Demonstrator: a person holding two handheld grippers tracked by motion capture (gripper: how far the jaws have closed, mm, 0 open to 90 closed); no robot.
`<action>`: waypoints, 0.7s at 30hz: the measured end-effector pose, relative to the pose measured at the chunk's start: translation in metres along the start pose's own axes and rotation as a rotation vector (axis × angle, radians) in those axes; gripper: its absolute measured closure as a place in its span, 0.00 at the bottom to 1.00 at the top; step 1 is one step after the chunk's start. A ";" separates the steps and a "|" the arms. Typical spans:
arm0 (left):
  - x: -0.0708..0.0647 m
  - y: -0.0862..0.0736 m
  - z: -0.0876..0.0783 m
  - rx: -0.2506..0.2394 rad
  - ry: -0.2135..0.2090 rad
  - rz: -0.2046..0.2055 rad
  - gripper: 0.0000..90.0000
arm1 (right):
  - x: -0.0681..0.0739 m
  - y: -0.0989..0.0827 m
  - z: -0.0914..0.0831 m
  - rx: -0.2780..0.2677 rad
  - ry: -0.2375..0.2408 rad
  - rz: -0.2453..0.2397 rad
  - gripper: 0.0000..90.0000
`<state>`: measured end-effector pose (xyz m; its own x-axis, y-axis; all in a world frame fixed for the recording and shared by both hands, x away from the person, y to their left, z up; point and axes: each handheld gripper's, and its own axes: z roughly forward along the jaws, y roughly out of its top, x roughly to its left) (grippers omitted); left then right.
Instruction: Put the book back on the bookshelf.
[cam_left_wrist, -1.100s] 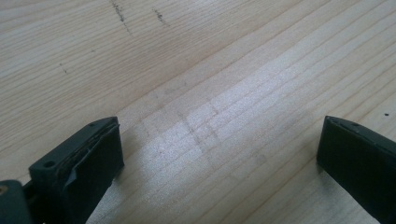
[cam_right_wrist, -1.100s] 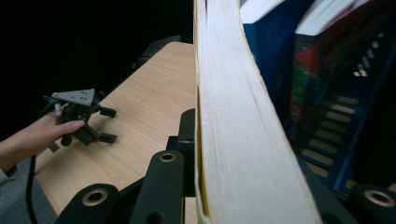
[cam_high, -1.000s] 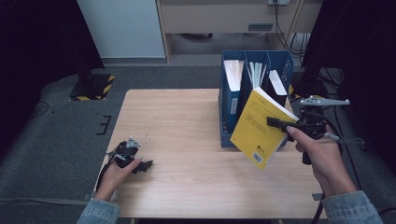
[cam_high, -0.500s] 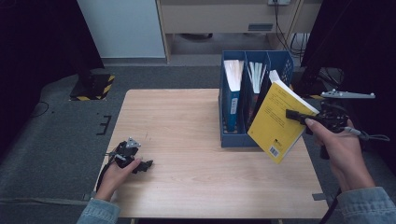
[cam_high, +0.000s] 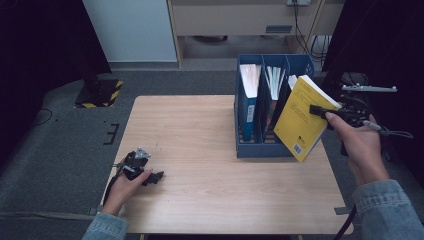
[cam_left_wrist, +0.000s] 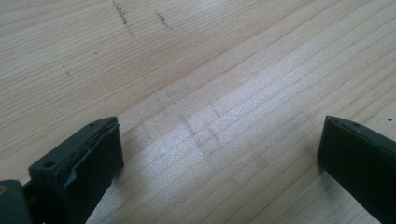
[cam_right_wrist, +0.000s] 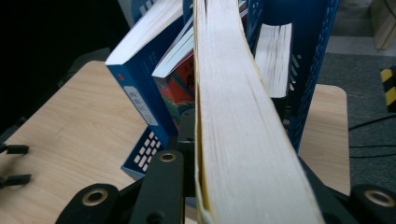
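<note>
Wooden tabletop (cam_high: 200, 130): right tool (cam_high: 320, 110) clamped on a yellow book (cam_high: 300, 117) (tilted) by the far-right blue rack (cam_high: 250, 150); left tool (cam_high: 156, 176) sits apart near the front-left corner.

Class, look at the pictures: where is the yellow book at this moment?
In the high view, the yellow book hangs tilted at the table's right side, clamped in the right gripper, against the blue file rack's right end.

One table (cam_high: 200, 200); one blue file rack (cam_high: 248, 149), three compartments; four books; two grippers.
</note>
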<state>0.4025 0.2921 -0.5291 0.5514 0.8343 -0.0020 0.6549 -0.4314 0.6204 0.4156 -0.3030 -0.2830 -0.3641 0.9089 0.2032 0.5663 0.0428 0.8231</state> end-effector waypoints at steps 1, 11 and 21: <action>0.000 0.000 0.000 0.000 0.000 0.001 0.00 | 0.001 0.000 0.002 0.001 -0.011 -0.004 0.83; 0.000 0.000 0.000 -0.005 -0.001 -0.002 0.00 | 0.012 0.019 0.035 0.016 -0.043 -0.003 0.83; 0.000 0.000 0.000 -0.005 0.000 0.000 0.00 | 0.029 0.030 0.078 0.035 -0.090 -0.030 0.83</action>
<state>0.4027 0.2921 -0.5294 0.5519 0.8339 -0.0020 0.6523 -0.4302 0.6241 0.4798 -0.2434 -0.2936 -0.3144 0.9404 0.1295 0.5820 0.0832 0.8089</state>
